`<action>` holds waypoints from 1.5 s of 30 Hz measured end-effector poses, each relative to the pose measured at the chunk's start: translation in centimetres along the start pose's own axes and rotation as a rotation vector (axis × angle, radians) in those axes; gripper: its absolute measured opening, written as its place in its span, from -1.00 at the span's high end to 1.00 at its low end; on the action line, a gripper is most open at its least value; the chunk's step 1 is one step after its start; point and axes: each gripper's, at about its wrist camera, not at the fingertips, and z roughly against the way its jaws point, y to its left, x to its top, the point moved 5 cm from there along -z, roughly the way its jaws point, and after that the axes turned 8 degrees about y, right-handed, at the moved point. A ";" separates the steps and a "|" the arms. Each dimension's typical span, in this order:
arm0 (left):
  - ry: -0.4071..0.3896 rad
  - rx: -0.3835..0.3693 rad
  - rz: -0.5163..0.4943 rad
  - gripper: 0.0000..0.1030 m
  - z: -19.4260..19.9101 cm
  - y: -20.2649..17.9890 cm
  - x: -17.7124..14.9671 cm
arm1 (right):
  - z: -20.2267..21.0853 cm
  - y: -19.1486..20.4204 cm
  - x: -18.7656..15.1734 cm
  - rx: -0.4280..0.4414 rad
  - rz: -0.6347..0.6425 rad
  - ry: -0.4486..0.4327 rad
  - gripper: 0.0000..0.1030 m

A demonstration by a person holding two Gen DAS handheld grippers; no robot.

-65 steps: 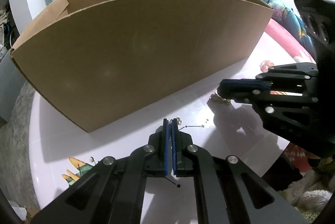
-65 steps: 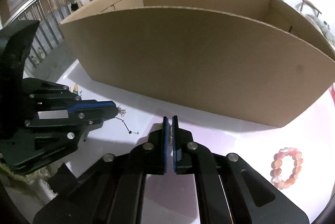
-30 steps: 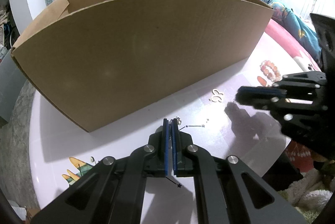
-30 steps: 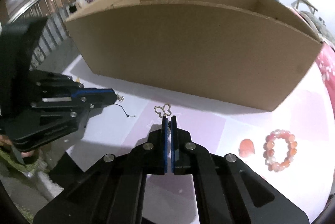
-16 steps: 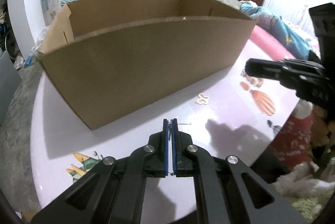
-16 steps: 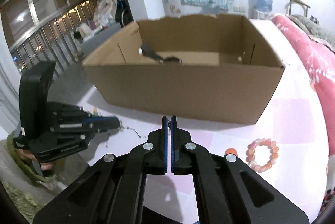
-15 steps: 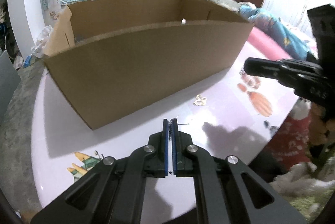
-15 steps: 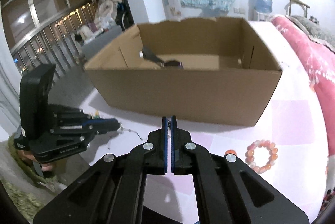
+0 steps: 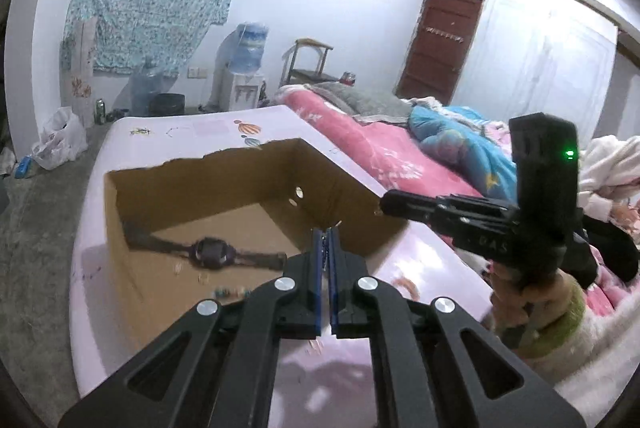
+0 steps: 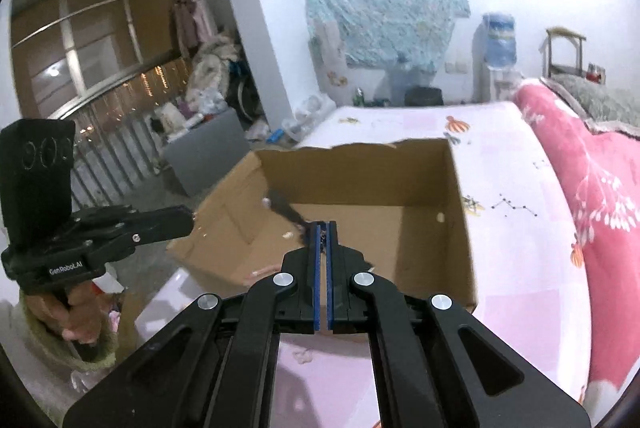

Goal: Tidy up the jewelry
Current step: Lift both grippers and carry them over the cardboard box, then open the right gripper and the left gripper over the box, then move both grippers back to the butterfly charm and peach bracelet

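Note:
An open cardboard box stands on the pink-and-white table. On its floor lie a dark wristwatch and several small pieces. My left gripper hangs above the box's near wall, shut on a thin chain necklace that shows between its blue pads. My right gripper is level with it over the box's right corner. It is shut, and I make out nothing between its pads. A small pale piece lies on the table under it.
A person's hand holds each gripper's handle. A bed with a pink blanket runs along the table's right side. A railing and clutter lie to the left, and a water dispenser stands by the far wall.
Both grippers have risen from the table and tipped downward, so the inside of the box with the watch now shows. The pale butterfly piece stayed on the table. Both stayed shut.

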 end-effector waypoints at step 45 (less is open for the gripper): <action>0.172 0.218 0.140 -0.82 -0.8 -2.5 -10.2 | 4.4 -2.7 -13.0 -0.239 -0.320 0.128 -0.69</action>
